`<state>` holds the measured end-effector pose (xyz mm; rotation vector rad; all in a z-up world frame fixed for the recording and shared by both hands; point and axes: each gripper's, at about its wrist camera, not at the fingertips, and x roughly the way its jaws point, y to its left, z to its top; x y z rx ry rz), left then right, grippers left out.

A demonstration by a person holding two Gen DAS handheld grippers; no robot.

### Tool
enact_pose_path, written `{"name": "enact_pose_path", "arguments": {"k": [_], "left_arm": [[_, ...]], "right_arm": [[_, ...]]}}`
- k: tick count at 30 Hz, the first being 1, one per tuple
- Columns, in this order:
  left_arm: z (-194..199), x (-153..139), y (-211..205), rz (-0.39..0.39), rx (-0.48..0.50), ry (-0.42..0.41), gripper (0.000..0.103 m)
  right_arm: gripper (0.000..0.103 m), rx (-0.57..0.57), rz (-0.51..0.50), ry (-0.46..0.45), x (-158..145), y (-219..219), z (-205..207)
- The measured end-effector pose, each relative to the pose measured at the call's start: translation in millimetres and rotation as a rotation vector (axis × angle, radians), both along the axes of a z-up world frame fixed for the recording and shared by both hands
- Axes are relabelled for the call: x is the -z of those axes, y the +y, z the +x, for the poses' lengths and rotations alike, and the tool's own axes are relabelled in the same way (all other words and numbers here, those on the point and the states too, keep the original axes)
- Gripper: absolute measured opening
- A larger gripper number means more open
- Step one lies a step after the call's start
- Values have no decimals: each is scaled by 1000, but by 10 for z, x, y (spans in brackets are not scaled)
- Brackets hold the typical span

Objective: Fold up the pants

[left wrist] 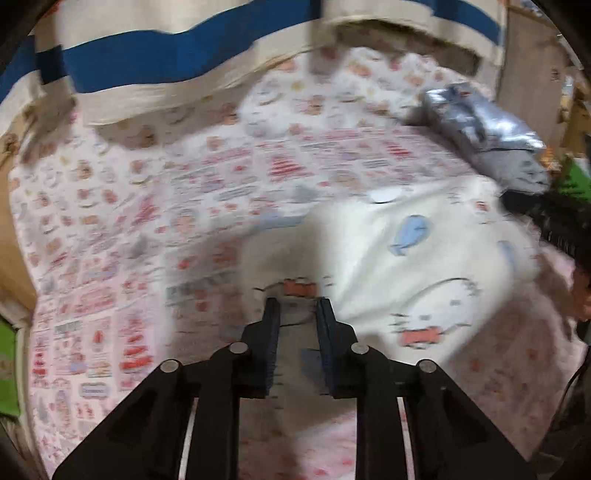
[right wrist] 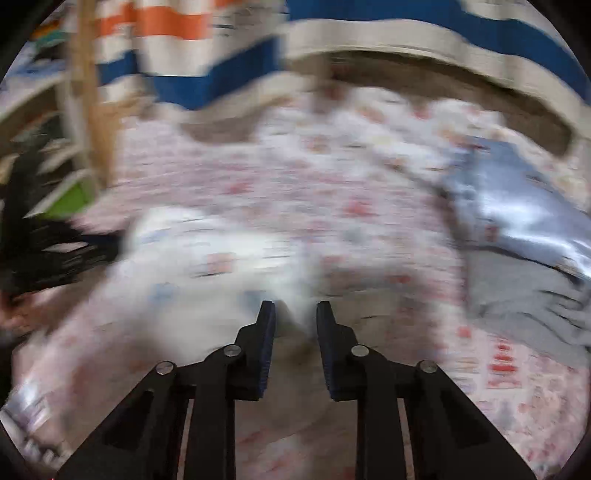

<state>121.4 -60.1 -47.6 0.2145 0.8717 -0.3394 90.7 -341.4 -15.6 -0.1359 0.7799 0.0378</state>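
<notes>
White pants (left wrist: 399, 266) with a blue whale and red prints lie rumpled on a pink patterned sheet (left wrist: 122, 236), near and right of centre in the left wrist view. Left gripper (left wrist: 298, 308) tilts steeply down over the pants' near-left edge, jaws a little apart, nothing pinched between them; whether the tips touch the cloth is unclear. Right gripper (right wrist: 292, 310) also angles down, jaws slightly apart and empty, tips over the pants' (right wrist: 207, 258) right edge where white cloth meets sheet (right wrist: 369, 221); contact can't be read through the blur.

Striped fabric (left wrist: 155, 59), cream with blue bands, hangs across the far side; the right wrist view adds orange bands (right wrist: 155, 24) far left. A silvery pillow (left wrist: 480, 122) and grey cloth (left wrist: 517, 166) lie far right; the right wrist view has them at right, pillow (right wrist: 524, 210) above cloth (right wrist: 524, 306).

Right wrist view is heavily smeared: pants prints unreadable, outline vague. The dark shape (right wrist: 44, 240) at its left edge can't be identified. A similar dark mass (left wrist: 554, 225) sits at the right edge of the left view, cut off. Pants' right side runs toward that edge; their full shape isn't visible.
</notes>
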Motion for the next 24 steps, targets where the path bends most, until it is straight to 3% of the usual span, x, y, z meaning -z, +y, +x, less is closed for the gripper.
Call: {"name": "enact_pose_path", "arguments": {"k": [2,3,5,8,10,11,13,14,17,19,20,21,24], "left_arm": [[-15,-31,69,42,-65,-55,20],[-31,-71,132,26,-73,-68,20],[-95,-155,262,-46,-55,-73,22],[-224,-236,335,-97,-24,-81,35],[-301,-231,370,-129,-1,-67,37],[-346,-207,386,-149,17,-47,37],[-412,-164,403,-175,43,-16,37],[-445,-130,401,-178,48,-6,37],[-427,-15,362,-165,32,21,36],[-381,63,339,-176,31,57,20],[-369,94,338,-182,30,74,5],[-373,106,352,-183,22,78,1],[-434,49,453,-173,-9,57,2]], "right_arm": [[20,90,13,-68,-38,-161,1],[20,92,51,-71,-65,-238,-7],[20,-3,164,-36,-112,-310,-49],[24,-179,266,46,-119,-227,-183],[40,-199,281,68,-106,-175,-323],[60,-209,299,59,-104,-180,-428],[63,-230,321,32,-82,-192,-610],[60,-243,306,34,-61,-183,-676],[38,-277,256,55,1,-109,-714],[30,-275,243,69,46,-110,-668],[10,-265,242,72,66,-99,-644],[3,-246,237,62,70,-118,-685],[3,-153,186,-16,4,-228,-762]]}}
